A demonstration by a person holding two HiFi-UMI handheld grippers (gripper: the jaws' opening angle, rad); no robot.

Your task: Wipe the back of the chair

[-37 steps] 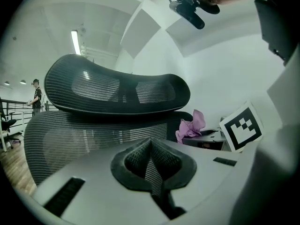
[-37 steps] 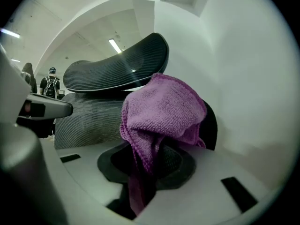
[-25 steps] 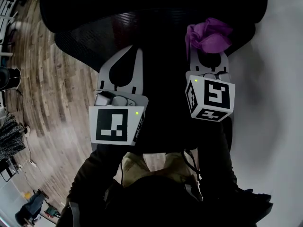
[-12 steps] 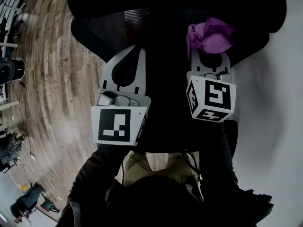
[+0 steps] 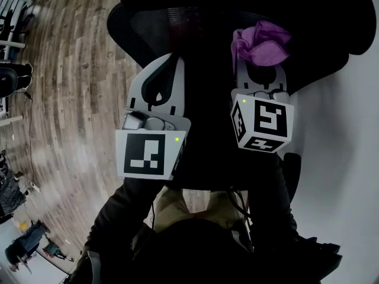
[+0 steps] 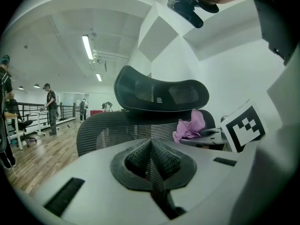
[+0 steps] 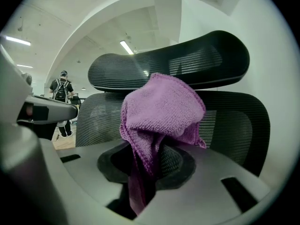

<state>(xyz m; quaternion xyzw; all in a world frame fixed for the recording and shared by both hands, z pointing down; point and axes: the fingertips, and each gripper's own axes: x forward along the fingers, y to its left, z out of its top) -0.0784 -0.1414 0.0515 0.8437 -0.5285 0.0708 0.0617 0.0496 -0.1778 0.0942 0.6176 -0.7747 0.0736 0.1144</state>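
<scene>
Over the last second the chair back (image 7: 234,121) has shifted right relative to both grippers, so still lining up: right gripper (image 7: 149,165) pinches the purple cloth (image 7: 161,109) close to it, probably not touching, left gripper (image 6: 151,149) pressed together, empty.

Wood-plank floor (image 5: 65,99) fills 9 o'clock of the head view, and a plain white surface (image 5: 349,158) lies at 3 o'clock. In the left gripper view, 2 strip lights (image 6: 87,47) run along the white ceiling (image 6: 51,27) at 11 o'clock. A railing (image 6: 65,110) and standing people (image 6: 49,108) are at 9 o'clock, and a white wall (image 6: 225,78) at 2 o'clock.
</scene>
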